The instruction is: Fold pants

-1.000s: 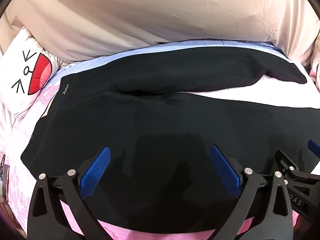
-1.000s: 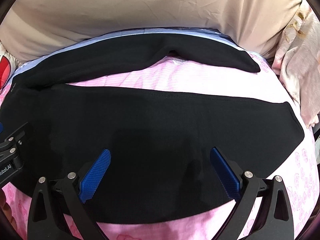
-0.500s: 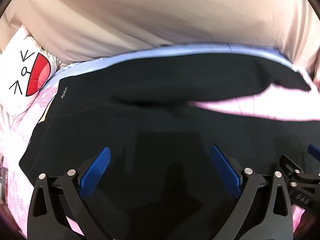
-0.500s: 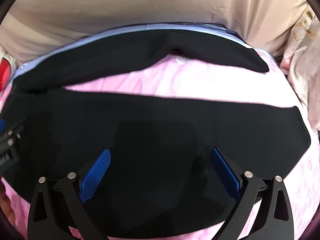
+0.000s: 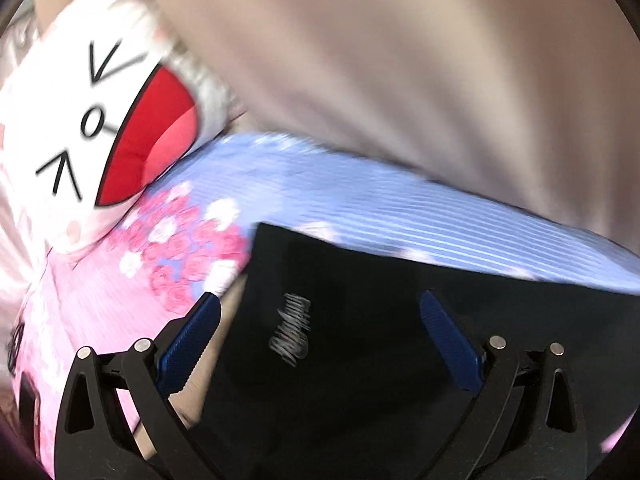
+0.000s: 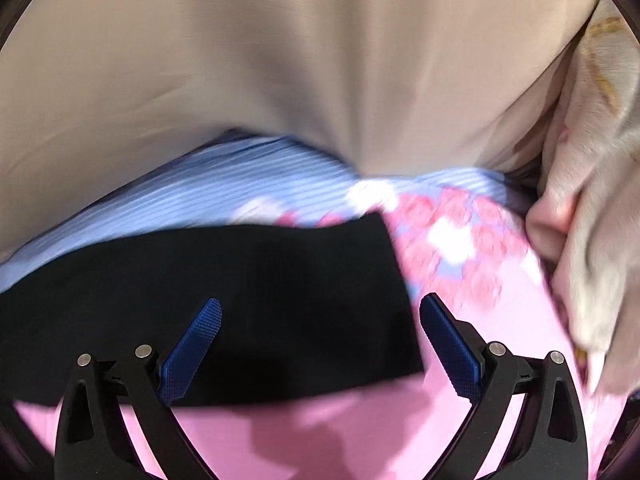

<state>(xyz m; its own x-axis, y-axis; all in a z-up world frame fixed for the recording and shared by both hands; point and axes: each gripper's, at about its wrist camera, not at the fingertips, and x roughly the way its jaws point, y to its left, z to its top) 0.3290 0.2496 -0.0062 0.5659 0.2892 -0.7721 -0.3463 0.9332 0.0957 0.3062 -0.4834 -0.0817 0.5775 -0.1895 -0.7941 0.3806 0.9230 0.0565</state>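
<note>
Black pants (image 5: 380, 320): spread flat on a bed sheet (image 5: 92, 280), pink with rose print and a blue-striped band along the far edge. Left wrist view shows the waist end with a small pale logo (image 5: 291, 334) on the cloth, blurred and unreadable; a corner of the pants lies on the blue-striped band. Right wrist view shows a squared-off end of the pants (image 6: 248, 300), its short edge running between the blue stripes and the plain pink area. Left gripper (image 5: 320, 340): jaws spread wide, nothing between the blue fingers (image 5: 188, 344); it is positioned over the logo area of the pants, and contact with the cloth cannot be told. Right gripper (image 6: 320, 344): jaws likewise spread wide and empty, the left finger over black cloth, the right finger over pink sheet just past the end of the pants; its shadow falls on the sheet below. White cushion (image 5: 92, 120) with a cartoon face and red mouth: at the left end of the bed, resting on the sheet, near the waist end. Beige fabric backdrop (image 6: 280, 60): rises behind the bed. Pale patterned cloth (image 6: 596, 240): bunched at the right edge. Both views are motion-blurred.
</note>
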